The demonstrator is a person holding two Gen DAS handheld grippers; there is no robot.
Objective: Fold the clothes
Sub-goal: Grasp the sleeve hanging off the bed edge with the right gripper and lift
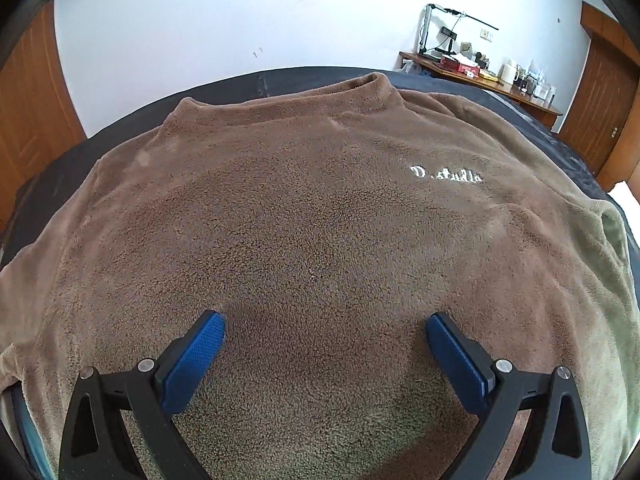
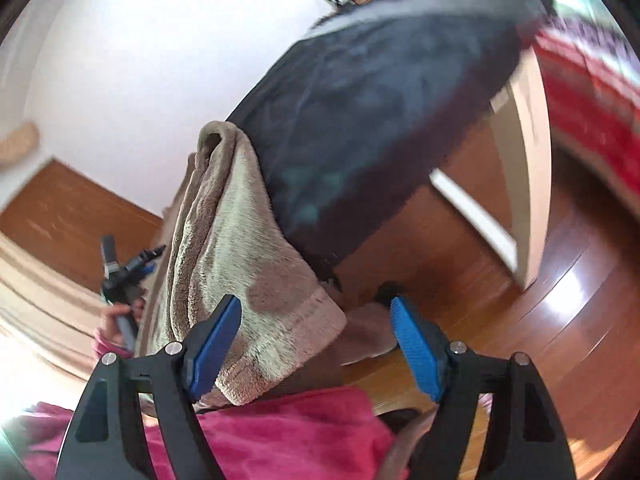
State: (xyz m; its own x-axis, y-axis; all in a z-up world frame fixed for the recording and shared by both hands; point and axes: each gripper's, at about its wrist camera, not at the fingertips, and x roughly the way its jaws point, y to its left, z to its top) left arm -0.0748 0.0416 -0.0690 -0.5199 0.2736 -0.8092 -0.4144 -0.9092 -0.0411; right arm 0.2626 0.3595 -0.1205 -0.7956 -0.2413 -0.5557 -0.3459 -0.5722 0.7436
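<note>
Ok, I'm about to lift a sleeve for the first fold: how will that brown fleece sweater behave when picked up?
Probably floppy: the brown fleece sweater lies spread on the dark bed cover, and its sleeve droops limply over the edge. The plush pile should grip well. It looks thick, so likely bulky.

Brown fleece sweater [image 1: 304,216]: near hem and both sleeve ends cut off by left wrist picture edge. White lettering [image 1: 446,174] on chest too small to read surely. Clutter on far wooden bench [image 1: 480,76]: too small to identify. Right wrist view motion-blurred; red-striped thing [image 2: 588,92] at far right unrecognisable. Sweater sleeve cuff [image 2: 256,320] partly hidden behind right claw [image 2: 316,312]. Left claw [image 2: 132,264] blurred, state unclear there.
</note>
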